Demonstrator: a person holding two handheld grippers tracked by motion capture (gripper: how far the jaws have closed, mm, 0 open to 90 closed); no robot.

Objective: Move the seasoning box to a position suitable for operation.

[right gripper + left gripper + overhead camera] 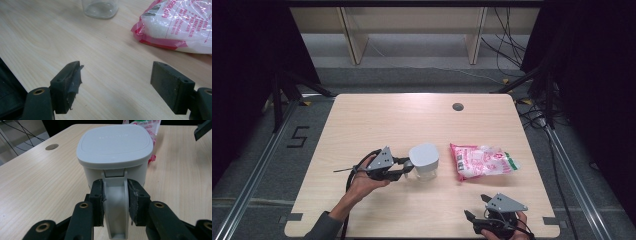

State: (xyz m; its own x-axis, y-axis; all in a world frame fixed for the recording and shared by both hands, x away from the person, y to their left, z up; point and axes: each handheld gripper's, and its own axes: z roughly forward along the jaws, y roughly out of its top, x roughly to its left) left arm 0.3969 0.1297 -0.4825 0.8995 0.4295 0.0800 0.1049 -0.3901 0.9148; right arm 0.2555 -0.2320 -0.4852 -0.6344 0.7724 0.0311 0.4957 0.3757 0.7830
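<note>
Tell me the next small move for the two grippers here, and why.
Probably bring the right gripper forward to the bag. The left gripper is already shut on the handle of the jar, whose lid is closed. The right gripper's jaws stand open and hold nothing, near the table's front edge, short of the bag.
</note>
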